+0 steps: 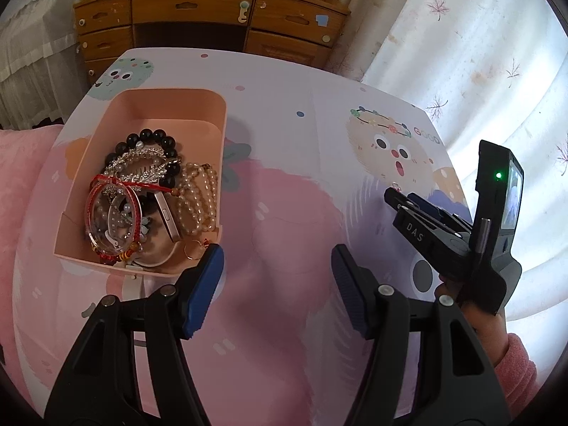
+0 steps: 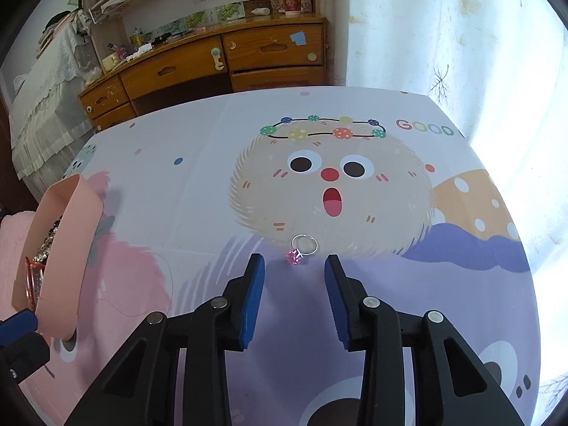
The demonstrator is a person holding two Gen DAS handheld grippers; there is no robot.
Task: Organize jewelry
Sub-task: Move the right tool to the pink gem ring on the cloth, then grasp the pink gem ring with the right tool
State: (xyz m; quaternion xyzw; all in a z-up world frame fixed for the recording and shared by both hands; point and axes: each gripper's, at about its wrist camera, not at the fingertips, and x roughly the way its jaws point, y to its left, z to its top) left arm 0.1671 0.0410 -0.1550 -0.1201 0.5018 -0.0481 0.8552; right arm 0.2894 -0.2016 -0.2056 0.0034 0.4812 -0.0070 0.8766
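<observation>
A pink open box (image 1: 106, 131) sits on the cartoon-print table and holds a black bead bracelet (image 1: 156, 138), pearl strands (image 1: 198, 198), a red cord bangle (image 1: 106, 213) and a gold ring (image 1: 194, 250). Its side wall (image 2: 67, 248) shows at the left of the right wrist view. A silver ring with a pink stone (image 2: 301, 248) lies on the table just ahead of my open, empty right gripper (image 2: 294, 266). My left gripper (image 1: 277, 266) is open and empty beside the box's near right corner. The right gripper (image 1: 404, 202) also shows in the left wrist view.
A wooden dresser (image 1: 213, 21) with drawers stands beyond the table's far edge. A white flower-print curtain (image 2: 461, 35) hangs at the right. A pink blanket (image 1: 21, 184) lies left of the table.
</observation>
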